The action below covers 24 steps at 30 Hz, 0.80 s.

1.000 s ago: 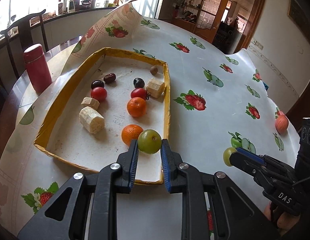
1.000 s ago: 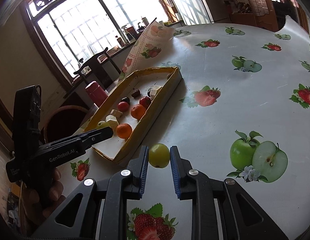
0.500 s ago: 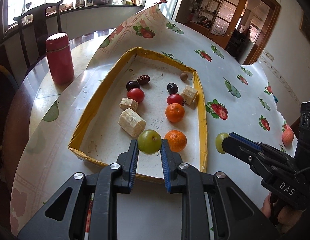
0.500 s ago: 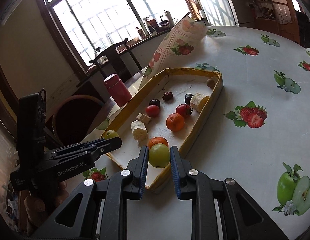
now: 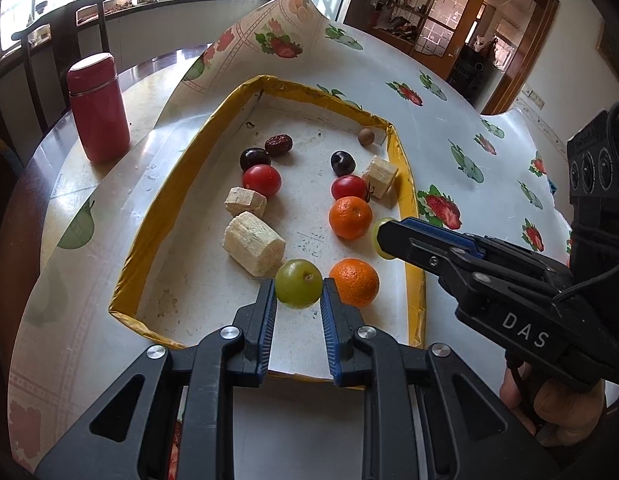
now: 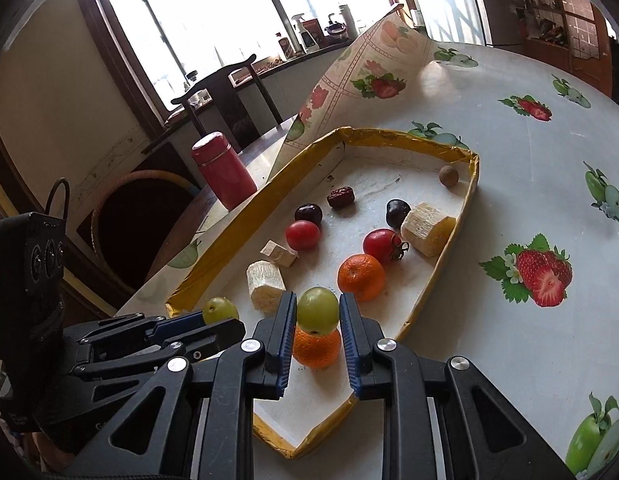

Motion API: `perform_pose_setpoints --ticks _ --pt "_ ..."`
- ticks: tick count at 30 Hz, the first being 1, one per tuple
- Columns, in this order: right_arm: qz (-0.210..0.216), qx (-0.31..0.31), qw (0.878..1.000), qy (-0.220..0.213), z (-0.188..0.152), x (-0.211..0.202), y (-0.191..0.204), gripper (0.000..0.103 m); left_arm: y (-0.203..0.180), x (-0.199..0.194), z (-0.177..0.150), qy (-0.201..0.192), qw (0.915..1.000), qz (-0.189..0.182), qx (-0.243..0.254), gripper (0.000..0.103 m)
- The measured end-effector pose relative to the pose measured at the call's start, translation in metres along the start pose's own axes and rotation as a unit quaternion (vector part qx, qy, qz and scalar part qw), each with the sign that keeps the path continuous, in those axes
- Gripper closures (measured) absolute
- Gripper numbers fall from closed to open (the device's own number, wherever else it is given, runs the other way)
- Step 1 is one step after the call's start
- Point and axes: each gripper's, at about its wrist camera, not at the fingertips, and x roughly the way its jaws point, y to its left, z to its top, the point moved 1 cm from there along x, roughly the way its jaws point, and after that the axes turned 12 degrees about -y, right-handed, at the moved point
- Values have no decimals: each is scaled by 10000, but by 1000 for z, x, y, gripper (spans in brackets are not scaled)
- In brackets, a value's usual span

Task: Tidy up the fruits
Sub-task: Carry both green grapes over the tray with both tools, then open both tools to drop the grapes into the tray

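1. Your left gripper point(image 5: 298, 298) is clamped narrowly on a round green grape-like fruit point(image 5: 298, 289), held over the near part of the shallow white tray with yellow taped rim point(image 5: 412, 216).
2. Your right gripper point(image 6: 318, 322) is closed the same way on a second round green fruit point(image 6: 318, 309), above the tray's near right side. It hides the upper part of the near orange mandarin point(image 6: 316, 347).
3. Left wrist view: the second fruit shows only as a pale sliver past the right gripper's black finger. Right wrist view: the first fruit is half covered by the left gripper's fingers.
4. The first fruit's stem scar faces up and slightly right. Both fruits are near-spherical, so no long axis can be made out.
5. The largest pale cut chunk point(image 5: 254, 245) lies with its long axis running from far left to near right.
6. Only the left view shows your hand point(image 5: 557, 412) under the right gripper. Only the right view shows the woven basket point(image 6: 109, 200) beyond the red cylindrical flask point(image 6: 223, 170).
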Motion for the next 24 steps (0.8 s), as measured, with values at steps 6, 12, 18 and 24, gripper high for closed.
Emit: perform_pose_setpoints --ticks 6,12,18,24 --pt "-185 -198 9995 144 -1 20 -4 81 -4 15 -4 164 9998 71 103 83" --pt "-222 -293 9991 222 -5 29 -6 81 -8 22 -9 199 9991 245 272 83" --pt "-206 -261 9991 271 -8 33 -11 81 -10 25 -10 233 9987 316 329 83" --pt "-187 -279 9989 317 -8 33 -12 76 -11 24 -11 274 9981 383 407 81"
